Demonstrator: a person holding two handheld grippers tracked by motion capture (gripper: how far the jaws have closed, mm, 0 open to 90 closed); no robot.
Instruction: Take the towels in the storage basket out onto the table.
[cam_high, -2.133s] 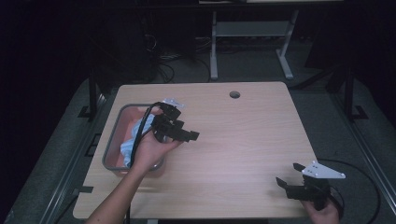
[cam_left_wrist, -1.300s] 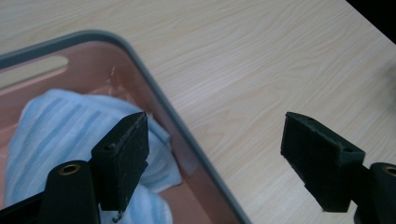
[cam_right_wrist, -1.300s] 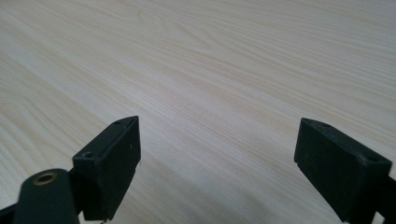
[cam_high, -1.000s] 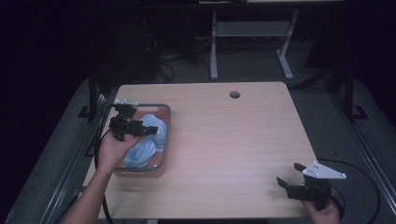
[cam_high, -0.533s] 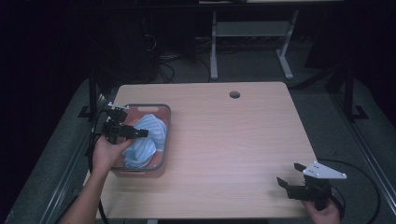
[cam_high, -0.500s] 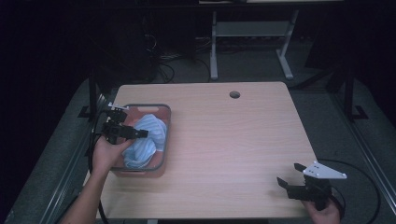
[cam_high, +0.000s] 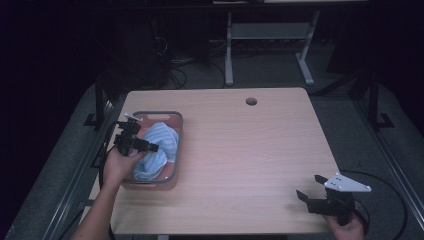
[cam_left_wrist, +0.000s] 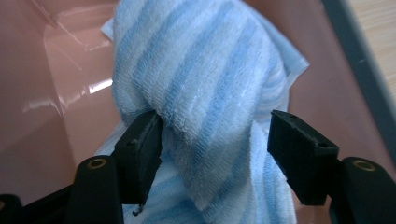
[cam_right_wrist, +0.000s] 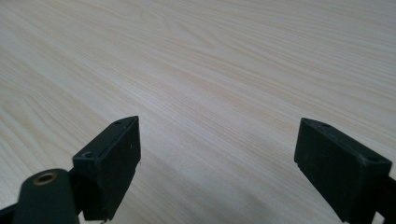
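A blue and white striped towel (cam_high: 161, 146) lies bunched in a pink tub with a grey rim (cam_high: 178, 134) at the table's left side. My left gripper (cam_high: 150, 148) reaches into the tub from its left edge. In the left gripper view the left gripper (cam_left_wrist: 215, 140) is open, its jaws straddling a fold of the towel (cam_left_wrist: 210, 70); the left jaw touches the cloth and the right jaw stands apart from it. The tub's pink wall (cam_left_wrist: 56, 93) is behind. My right gripper (cam_high: 309, 186) rests near the front right corner, open, and in its own view the right gripper (cam_right_wrist: 217, 149) has nothing between its jaws.
The wooden table (cam_high: 250, 150) has a round cable hole (cam_high: 251, 101) at the back. Metal frame legs (cam_high: 229, 55) and cables stand on the dark floor beyond. Bare wood (cam_right_wrist: 210, 56) lies ahead of the right gripper.
My left gripper has moved left from above the tub's right edge to its left side and come down onto the towel. The right gripper has stayed put.
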